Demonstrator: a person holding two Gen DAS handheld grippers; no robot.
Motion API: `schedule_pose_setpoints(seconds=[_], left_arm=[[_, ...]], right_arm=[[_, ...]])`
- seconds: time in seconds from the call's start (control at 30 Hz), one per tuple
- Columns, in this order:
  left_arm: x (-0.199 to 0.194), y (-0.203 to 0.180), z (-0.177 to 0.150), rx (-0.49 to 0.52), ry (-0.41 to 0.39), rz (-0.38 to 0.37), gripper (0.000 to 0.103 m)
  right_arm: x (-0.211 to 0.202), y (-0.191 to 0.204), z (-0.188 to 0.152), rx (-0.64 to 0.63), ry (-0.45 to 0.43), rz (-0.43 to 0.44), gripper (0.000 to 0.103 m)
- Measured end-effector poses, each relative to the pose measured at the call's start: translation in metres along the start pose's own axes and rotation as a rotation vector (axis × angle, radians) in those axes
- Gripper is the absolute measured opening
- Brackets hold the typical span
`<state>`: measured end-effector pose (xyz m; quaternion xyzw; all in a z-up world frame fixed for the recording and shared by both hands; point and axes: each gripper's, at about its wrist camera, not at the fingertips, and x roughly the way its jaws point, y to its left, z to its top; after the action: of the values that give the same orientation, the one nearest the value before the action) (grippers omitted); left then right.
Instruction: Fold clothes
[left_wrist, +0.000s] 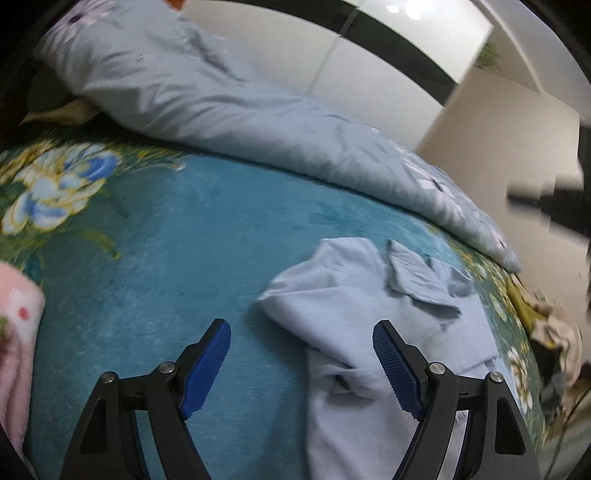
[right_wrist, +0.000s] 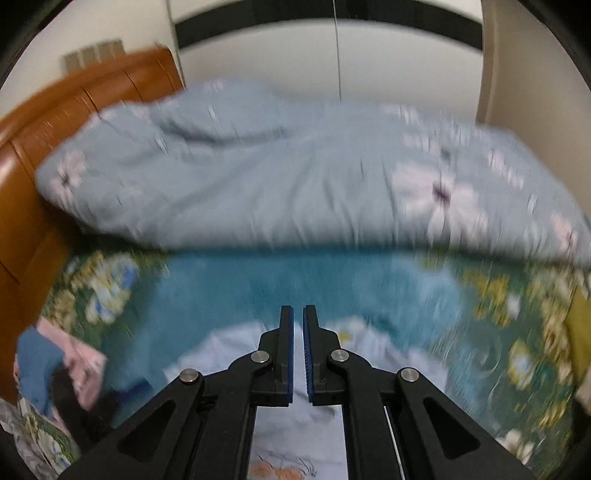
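While the left claw (left_wrist: 302, 362) gapes empty, the near-shut right claw (right_wrist: 298, 325) overhangs the crumpled shirt (left_wrist: 369, 314).

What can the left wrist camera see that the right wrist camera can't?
Only the left wrist view shows the left gripper, jaws wide open over the pale blue shirt, and the shirt's collar.

Only the right wrist view shows the right gripper, jaws nearly together with nothing visibly between them, the wooden headboard, and an orange print on the pale garment below it.

Both show the teal floral blanket and the blue-grey duvet behind it. The right view is blurred.
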<state>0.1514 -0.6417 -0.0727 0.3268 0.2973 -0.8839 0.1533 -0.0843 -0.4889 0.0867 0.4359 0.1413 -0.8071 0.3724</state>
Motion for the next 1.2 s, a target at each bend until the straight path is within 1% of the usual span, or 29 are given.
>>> schedule_pose_setpoints(seconds=[0.07, 0.1, 0.13, 0.17, 0.2, 0.4, 0.5, 0.57, 0.6, 0.63, 0.7, 0.77, 0.9, 1.1, 1.2], left_arm=[[0.001, 0.007, 0.000, -0.025, 0.002, 0.024, 0.082], [0.002, 0.009, 0.000, -0.032, 0.003, 0.032, 0.082], [0.003, 0.010, 0.000, -0.038, 0.005, 0.034, 0.082], [0.004, 0.011, 0.000, -0.040, 0.007, 0.030, 0.082], [0.004, 0.011, 0.000, -0.038, 0.008, 0.028, 0.082], [0.003, 0.008, -0.001, -0.024, 0.010, 0.036, 0.082], [0.003, 0.008, 0.000, -0.028, 0.009, 0.038, 0.082], [0.002, 0.009, 0.000, -0.029, 0.007, 0.037, 0.082], [0.002, 0.008, 0.000, -0.030, 0.005, 0.037, 0.082], [0.002, 0.008, 0.000, -0.030, 0.004, 0.035, 0.082], [0.001, 0.007, 0.000, -0.027, 0.003, 0.029, 0.082], [0.000, 0.005, 0.000, -0.019, 0.001, 0.022, 0.082], [-0.003, -0.001, 0.001, 0.002, -0.011, 0.004, 0.082], [-0.009, -0.014, 0.000, 0.053, -0.031, -0.053, 0.082], [-0.014, -0.023, -0.001, 0.091, -0.043, -0.100, 0.082]], right_arm=[[0.033, 0.001, -0.016, -0.009, 0.076, 0.001, 0.007], [0.047, 0.004, -0.023, -0.018, 0.107, 0.006, 0.012], [0.061, 0.009, -0.030, -0.032, 0.134, 0.012, 0.025], [0.073, 0.015, -0.035, -0.049, 0.155, 0.014, 0.032], [0.084, 0.020, -0.039, -0.067, 0.170, 0.015, 0.042], [0.131, 0.051, -0.060, -0.208, 0.218, -0.069, 0.043], [0.145, 0.054, -0.068, -0.242, 0.242, -0.103, 0.043], [0.146, 0.049, -0.068, -0.230, 0.235, -0.122, 0.043], [0.144, 0.046, -0.067, -0.215, 0.230, -0.139, 0.042], [0.142, 0.042, -0.066, -0.199, 0.226, -0.156, 0.028], [0.133, 0.029, -0.062, -0.149, 0.217, -0.163, 0.006], [0.117, 0.017, -0.056, -0.105, 0.190, -0.146, 0.005], [0.072, 0.001, -0.034, -0.074, 0.106, -0.144, 0.004], [-0.022, -0.018, 0.018, 0.022, -0.087, -0.113, 0.004], [-0.064, -0.009, 0.042, 0.037, -0.171, -0.093, 0.004]])
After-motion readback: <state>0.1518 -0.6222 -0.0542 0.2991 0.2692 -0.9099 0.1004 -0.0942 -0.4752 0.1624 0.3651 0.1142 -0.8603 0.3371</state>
